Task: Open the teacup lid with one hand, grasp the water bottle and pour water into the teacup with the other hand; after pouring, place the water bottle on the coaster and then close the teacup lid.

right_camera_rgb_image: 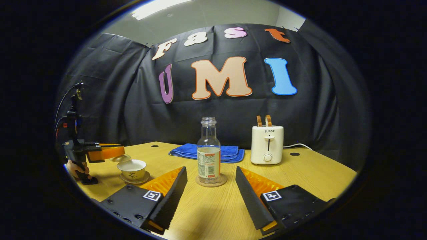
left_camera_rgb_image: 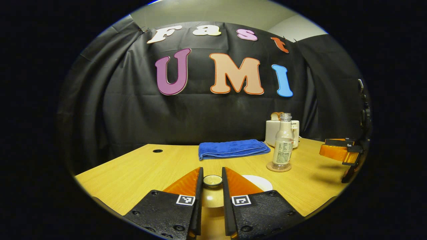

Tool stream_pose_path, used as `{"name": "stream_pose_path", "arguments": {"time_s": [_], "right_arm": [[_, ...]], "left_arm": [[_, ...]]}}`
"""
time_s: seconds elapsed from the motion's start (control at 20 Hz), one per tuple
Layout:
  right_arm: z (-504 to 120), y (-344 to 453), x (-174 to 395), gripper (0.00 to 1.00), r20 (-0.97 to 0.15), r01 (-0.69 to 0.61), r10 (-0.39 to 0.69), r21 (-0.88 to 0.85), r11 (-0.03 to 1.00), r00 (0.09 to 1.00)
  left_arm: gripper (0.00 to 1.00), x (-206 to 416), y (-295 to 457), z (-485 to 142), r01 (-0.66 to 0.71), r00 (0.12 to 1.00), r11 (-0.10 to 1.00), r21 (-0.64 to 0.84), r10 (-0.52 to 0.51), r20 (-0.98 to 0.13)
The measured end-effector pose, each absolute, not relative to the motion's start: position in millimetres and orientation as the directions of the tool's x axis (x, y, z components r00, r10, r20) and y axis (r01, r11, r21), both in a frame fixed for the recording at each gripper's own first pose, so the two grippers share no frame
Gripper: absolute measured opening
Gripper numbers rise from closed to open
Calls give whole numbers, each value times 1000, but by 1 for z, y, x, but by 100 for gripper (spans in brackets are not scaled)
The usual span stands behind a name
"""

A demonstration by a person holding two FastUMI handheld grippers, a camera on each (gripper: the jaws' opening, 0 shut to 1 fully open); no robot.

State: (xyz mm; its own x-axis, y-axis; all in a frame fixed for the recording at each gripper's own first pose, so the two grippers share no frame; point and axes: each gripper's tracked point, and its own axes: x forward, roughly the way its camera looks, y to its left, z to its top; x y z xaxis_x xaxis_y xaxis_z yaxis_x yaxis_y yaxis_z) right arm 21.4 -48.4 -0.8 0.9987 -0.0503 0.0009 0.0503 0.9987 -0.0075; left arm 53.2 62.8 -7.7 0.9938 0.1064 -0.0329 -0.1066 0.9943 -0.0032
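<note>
Now the lid is seen pinched by its small knob between the closed-in fingers of the left gripper, and in the right gripper view that same lid is held up just above and to the left of the teacup, clear of its rim. The teacup is left uncovered on its saucer, near the left edge of the surface. The lid looks to be thin glazed ceramic: light, stiff, slick and easily chipped, so the knob is judged the only sensible hold, and a level, gentle lowering will be wanted when it is put back.

Meanwhile the right gripper is spread wide, nothing between its fingers, and is lined up on the water bottle, which stands upright and capless on the coaster just ahead. Some liquid seems to be left low in it, though the label hides the level. The bottle is taken for thin clear plastic: light, smooth and prone to buckle if squeezed hard. The labelled mid-body is judged the best place for a hold, firm but not crushing, with the open neck kept upright until it is over the teacup.

Behind, a folded blue towel and a toaster are left untouched.
</note>
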Motion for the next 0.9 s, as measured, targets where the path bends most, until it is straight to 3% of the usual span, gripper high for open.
{"name": "stream_pose_path", "arguments": {"time_s": [0.9], "right_arm": [[1,-53,5,94,5,55,-55,-7,998,998]], "left_arm": [[26,72,10,-22,96,988,989,111,-81,-129]]}}
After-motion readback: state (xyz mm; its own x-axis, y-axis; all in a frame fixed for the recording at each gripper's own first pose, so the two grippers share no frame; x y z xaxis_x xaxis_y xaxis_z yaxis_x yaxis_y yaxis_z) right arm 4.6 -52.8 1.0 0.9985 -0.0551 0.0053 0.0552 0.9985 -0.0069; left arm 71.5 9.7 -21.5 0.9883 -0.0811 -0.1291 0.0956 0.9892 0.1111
